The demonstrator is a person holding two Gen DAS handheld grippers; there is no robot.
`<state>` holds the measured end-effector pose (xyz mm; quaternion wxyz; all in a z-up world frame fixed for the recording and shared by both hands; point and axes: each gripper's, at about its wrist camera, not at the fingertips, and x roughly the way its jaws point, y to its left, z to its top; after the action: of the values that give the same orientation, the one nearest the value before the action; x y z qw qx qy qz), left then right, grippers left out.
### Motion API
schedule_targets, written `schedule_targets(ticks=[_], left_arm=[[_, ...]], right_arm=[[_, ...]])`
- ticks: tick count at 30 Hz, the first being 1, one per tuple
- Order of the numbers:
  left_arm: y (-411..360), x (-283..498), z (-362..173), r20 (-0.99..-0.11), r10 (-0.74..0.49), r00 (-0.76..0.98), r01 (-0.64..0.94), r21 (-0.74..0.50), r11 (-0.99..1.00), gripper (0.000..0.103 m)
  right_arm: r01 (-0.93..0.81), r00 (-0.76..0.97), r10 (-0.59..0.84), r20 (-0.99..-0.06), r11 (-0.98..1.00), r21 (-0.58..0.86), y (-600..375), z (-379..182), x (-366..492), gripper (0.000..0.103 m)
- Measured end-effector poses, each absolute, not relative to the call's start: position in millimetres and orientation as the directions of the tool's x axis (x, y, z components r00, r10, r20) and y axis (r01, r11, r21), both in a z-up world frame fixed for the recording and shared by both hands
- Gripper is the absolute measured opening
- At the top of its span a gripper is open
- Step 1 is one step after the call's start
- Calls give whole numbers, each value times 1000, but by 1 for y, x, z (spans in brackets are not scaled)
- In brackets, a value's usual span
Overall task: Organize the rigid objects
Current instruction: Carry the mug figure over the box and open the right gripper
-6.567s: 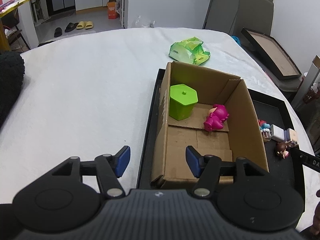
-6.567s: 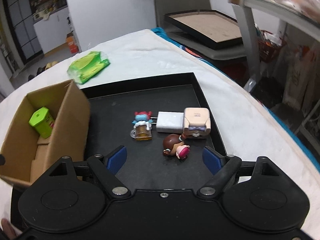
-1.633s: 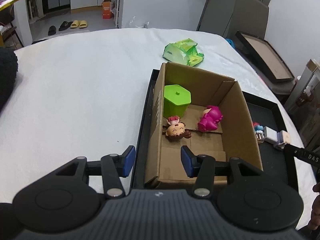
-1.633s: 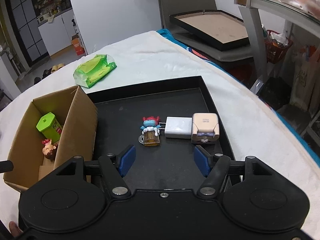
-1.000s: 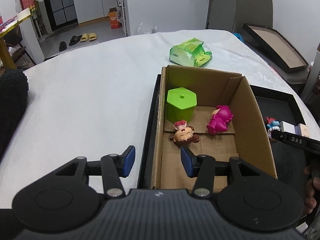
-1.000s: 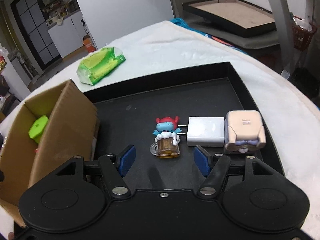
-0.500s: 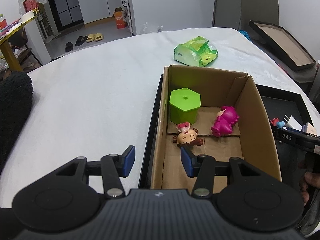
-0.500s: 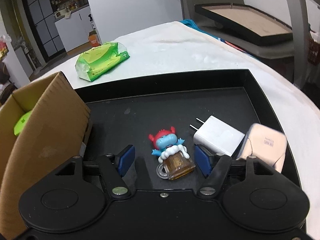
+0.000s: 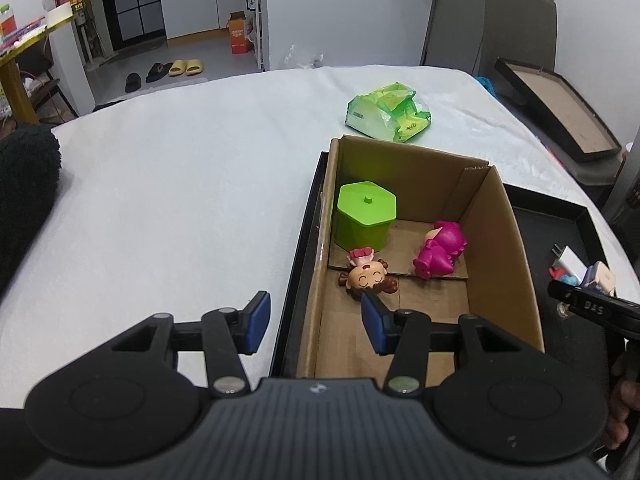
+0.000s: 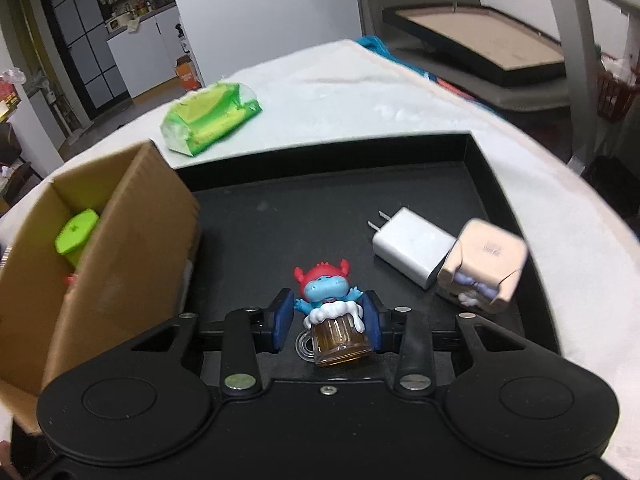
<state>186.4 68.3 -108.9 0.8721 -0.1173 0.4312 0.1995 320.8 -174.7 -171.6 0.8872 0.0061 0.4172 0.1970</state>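
Jaws: right gripper (image 10: 326, 320) clamped on glossy mug figurine (image 10: 332, 320) | left gripper (image 9: 316, 320) apart, empty

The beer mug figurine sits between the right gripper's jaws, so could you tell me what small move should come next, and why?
Probably lift it straight up. The right gripper has just been closing its jaws and they now press both sides of the beer mug figurine, which looks barely off the black tray. Three toys already lie in the cardboard box, whose wall it must clear.
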Motion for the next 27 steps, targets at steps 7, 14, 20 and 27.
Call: schedule_targets(ticks=[7,14,20,27], left_arm=[[76,178,-106,-791,203,578,-443,-95,892,49],[84,169,-105,-785,159,599,-433,-151,888,49],[93,163,-105,-774,120,621,-420,-200,885,49],[98,164,-111,-773,81,629,-396,-230,889,48]], right_arm=[[-389,625,354,-696,914,116,-167,-121,300,37],[-416,653,359,-667,906,81,-153,-79,288,37],[-439,654,367,-661,896,63,-133,-60,277,37],[-473,648,368,-667,881,26,-105,-49,265,37]])
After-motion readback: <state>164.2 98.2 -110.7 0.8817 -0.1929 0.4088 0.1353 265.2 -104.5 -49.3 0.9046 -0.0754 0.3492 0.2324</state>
